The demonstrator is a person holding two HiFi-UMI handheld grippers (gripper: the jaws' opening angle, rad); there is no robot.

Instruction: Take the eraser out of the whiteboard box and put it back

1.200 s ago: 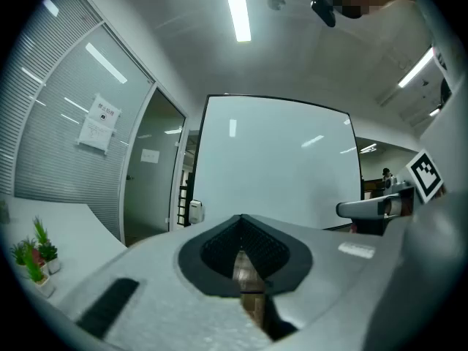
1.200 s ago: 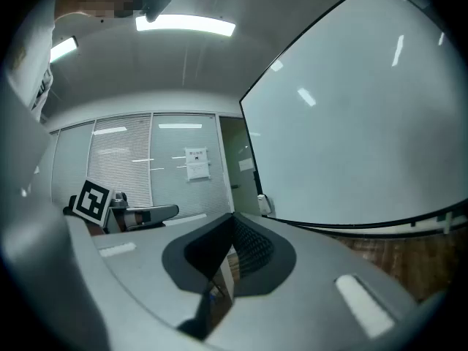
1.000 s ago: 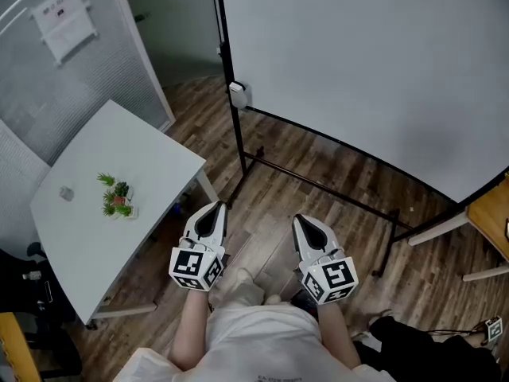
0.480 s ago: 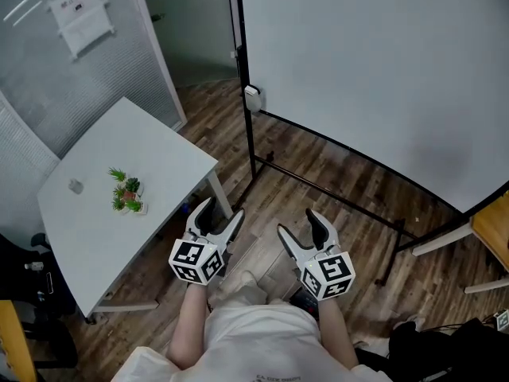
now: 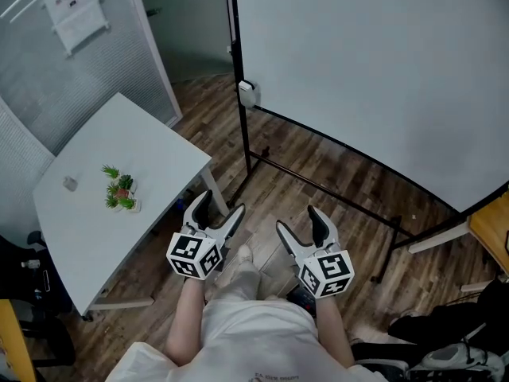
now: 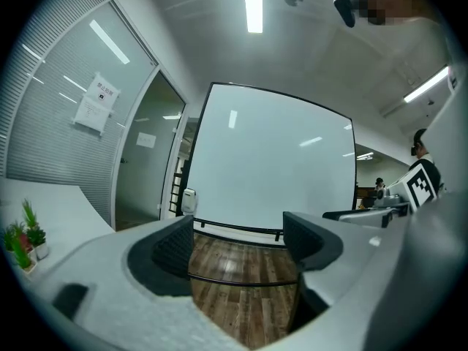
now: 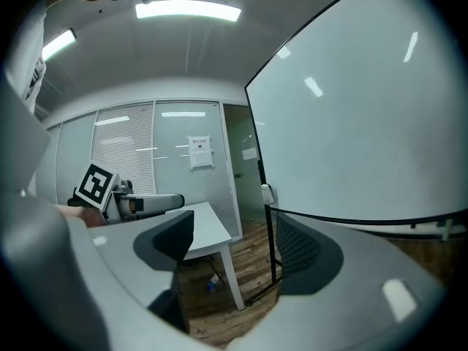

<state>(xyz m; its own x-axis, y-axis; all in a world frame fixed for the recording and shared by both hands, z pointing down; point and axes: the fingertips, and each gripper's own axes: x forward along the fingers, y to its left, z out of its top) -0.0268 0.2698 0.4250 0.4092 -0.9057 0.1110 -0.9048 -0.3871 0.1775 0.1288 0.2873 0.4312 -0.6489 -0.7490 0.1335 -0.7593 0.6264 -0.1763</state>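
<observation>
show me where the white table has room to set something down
The white table is bare between the small plants and its corner nearest the whiteboard, and at its near end. Crowded only around the plants and a small grey object.

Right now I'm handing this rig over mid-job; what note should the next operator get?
Left gripper: jaws have just been opening, now wide, nothing between them.
Right gripper: the same, empty.
Both sit close to the person, short of the whiteboard.
The small white box hangs on the board's left post; the eraser cannot be made out.
Done: nothing that shows.
Left: reach the box, take the eraser out, put it back.
</observation>
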